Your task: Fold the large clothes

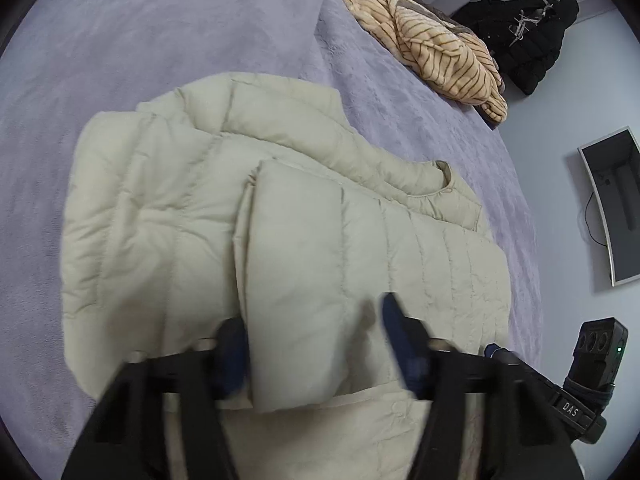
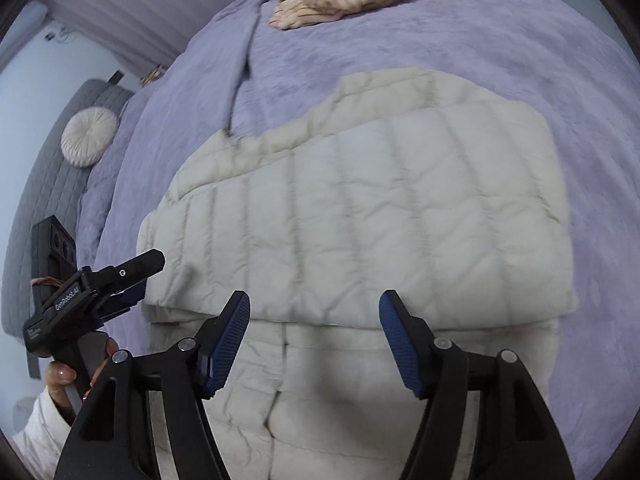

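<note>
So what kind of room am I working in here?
Most likely a bedroom: the cream puffer jacket lies on a bed with a lilac bedspread, a grey padded headboard with a round cushion stands at one end, and a wall-mounted screen hangs nearby.

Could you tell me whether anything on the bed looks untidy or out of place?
The cream puffer jacket is folded but uneven: its layers are offset, with the collar poking out at one side. Near the far edge of the purple bedspread, a striped tan garment lies crumpled, not folded.
</note>
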Demonstrator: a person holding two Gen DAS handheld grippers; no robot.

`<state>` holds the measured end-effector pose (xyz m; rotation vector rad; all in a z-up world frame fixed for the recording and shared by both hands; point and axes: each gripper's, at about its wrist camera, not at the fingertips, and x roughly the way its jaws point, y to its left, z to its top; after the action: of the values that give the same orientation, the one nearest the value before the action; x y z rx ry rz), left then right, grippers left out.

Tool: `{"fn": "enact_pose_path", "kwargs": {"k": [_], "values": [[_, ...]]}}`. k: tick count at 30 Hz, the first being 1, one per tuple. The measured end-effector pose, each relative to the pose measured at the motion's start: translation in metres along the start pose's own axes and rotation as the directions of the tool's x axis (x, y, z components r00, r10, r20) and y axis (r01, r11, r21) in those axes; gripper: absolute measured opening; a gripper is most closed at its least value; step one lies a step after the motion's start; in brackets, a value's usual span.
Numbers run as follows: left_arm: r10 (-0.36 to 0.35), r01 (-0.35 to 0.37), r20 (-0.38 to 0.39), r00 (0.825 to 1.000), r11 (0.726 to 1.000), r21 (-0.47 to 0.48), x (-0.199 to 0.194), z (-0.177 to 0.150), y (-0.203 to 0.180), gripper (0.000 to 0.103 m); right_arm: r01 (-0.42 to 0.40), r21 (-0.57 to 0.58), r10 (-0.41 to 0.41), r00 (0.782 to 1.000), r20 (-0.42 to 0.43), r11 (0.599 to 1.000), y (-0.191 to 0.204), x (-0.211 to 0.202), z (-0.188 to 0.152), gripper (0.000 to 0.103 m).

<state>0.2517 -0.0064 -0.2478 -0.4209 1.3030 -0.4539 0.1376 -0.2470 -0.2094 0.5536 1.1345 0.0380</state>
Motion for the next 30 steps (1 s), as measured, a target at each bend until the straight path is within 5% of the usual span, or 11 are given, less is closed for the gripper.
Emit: {"fn": "enact_pose_path", "kwargs": {"k": [1,9,14,18,20,21,22,25,30], "values": [[-0.015,0.015,-0.007,1.0,1.0,-0.003,0.002,0.001,-0.003,0.011,0.007,0.026,-0.007,1.0,0.006,1.0,-0.011,-0.005,-0.001,0.071],[0.018,-0.02,0.061,0.998,0.999,0.034,-0.029,0.0,0.002,0.01,-0.081,0.148,0.079,0.997,0.019,0.986,-0.047,-0.022,-0.013,0.071],[0.02,-0.019,0.051,0.998,1.0,-0.012,-0.027,0.003,0.014,0.01,-0.148,0.3,0.159,0.987,-0.011,0.942,-0.072,-0.003,-0.018,0.071],[0.043,-0.044,0.049,0.998,0.999,0.018,-0.026,0.006,0.01,0.01,-0.168,0.43,0.145,0.986,0.086,0.887,-0.106,-0.007,-0.013,0.07],[0.074,-0.075,0.033,0.997,0.996,0.039,-0.018,0.005,0.01,0.01,-0.211,0.497,0.155,0.976,0.152,0.841,-0.126,-0.014,-0.012,0.054],[0.09,-0.091,0.019,0.996,0.994,0.053,-0.01,0.004,0.01,0.01,-0.208,0.526,0.142,0.976,0.163,0.825,-0.135,-0.015,-0.012,0.019],[0.112,-0.112,0.006,0.994,0.992,0.061,-0.003,0.003,0.011,0.01,-0.195,0.555,0.124,0.979,0.163,0.808,-0.145,-0.015,-0.013,0.008],[0.155,-0.155,-0.001,0.988,0.985,0.075,0.015,-0.003,0.017,0.01,-0.17,0.6,0.101,0.984,0.148,0.782,-0.166,-0.004,-0.021,0.008],[0.227,-0.229,0.035,0.973,0.969,0.089,0.001,-0.004,0.01,0.011,-0.152,0.578,0.11,0.988,0.107,0.802,-0.175,-0.004,-0.026,0.01]]}}
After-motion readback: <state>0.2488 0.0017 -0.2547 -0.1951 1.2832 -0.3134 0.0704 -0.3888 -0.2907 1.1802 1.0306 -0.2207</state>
